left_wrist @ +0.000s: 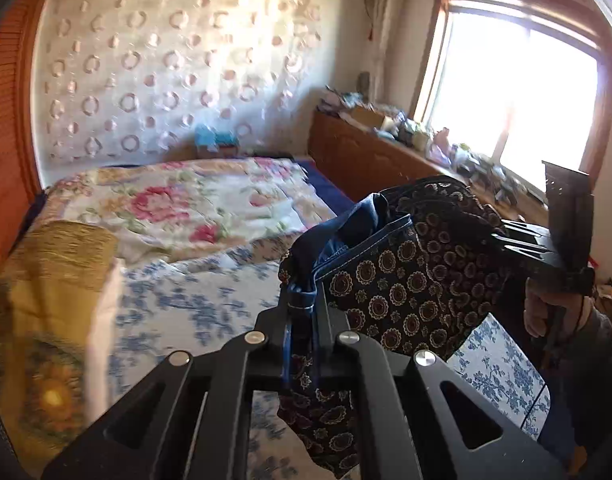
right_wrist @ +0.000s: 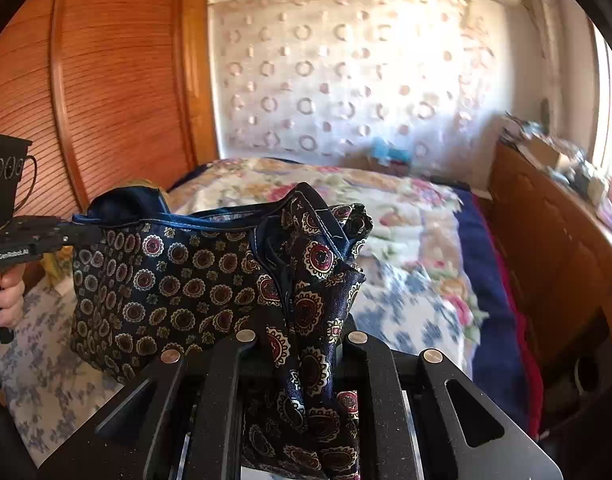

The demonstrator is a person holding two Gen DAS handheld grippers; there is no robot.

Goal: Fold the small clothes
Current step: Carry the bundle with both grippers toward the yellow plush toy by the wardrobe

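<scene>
While raised, both grippers [left_wrist: 301,300] [right_wrist: 301,312] apparently pinch garment [right_wrist: 177,280].

Garment [right_wrist: 177,280]: dark navy, medallion print, blue-trimmed edge. Bedsheet [left_wrist: 193,304]: white with blue florals. Quilt [left_wrist: 177,204]: cream, pink roses. Wardrobe [right_wrist: 117,92]: orange-brown wood.

We count one dark patterned garment [right_wrist: 193,280], the only piece of clothing held up. We count two tools: the left tool [left_wrist: 301,312] and the right tool [right_wrist: 301,340]. We see one bed [left_wrist: 209,292], one window [left_wrist: 518,96], one wooden dresser [left_wrist: 366,156], and one yellow pillow [left_wrist: 49,280] on the bed.
</scene>
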